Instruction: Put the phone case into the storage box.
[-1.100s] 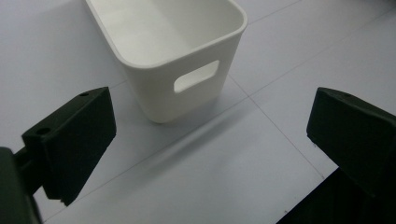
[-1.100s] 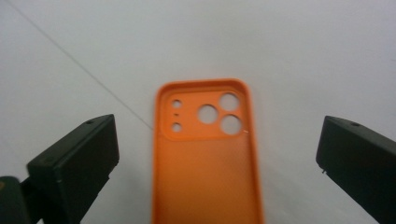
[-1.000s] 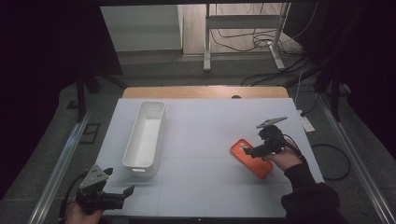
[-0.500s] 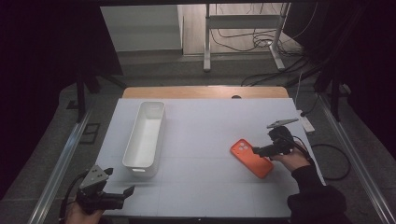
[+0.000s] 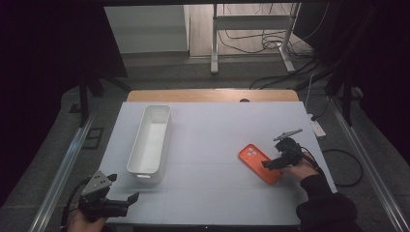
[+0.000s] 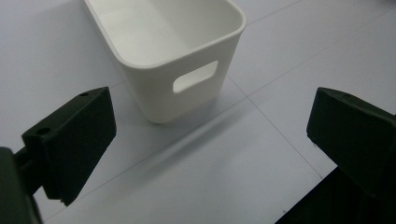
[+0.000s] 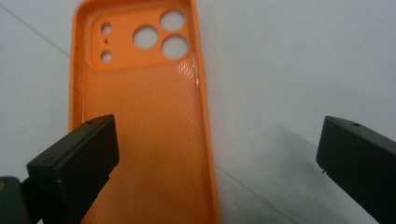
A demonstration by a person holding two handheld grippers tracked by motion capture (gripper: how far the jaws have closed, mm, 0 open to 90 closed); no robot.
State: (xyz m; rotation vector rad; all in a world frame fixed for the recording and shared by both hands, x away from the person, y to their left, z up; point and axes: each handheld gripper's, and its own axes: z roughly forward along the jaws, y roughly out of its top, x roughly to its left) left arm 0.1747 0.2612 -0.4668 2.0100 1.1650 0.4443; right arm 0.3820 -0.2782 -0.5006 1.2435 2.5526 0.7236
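— Since a second ago the right gripper [image 5: 273, 163] has drawn back toward the table's right edge, and the orange phone case [image 5: 259, 163] now lies uncovered; the left gripper [image 5: 126, 201] has hardly shifted.

— Start from the left. What's there?

— Left gripper at the near left corner, jaws wide apart, holding nothing, aimed at the handle end of the white bin [image 5: 151, 139]. The bin is empty.

— And to the right?

— The case lies flat on the table [image 5: 212, 135], hollow side up, camera holes pointing away. The right gripper sits at its near end, jaws spread wide, gripping nothing; one jaw hangs over the case, the other over bare table.

— How should it grip?

— I'd shift sideways so the jaws straddle one long raised wall, lower until a jaw slips inside the shell, then close gently.

— Count?

— One case, one bin, two grippers.
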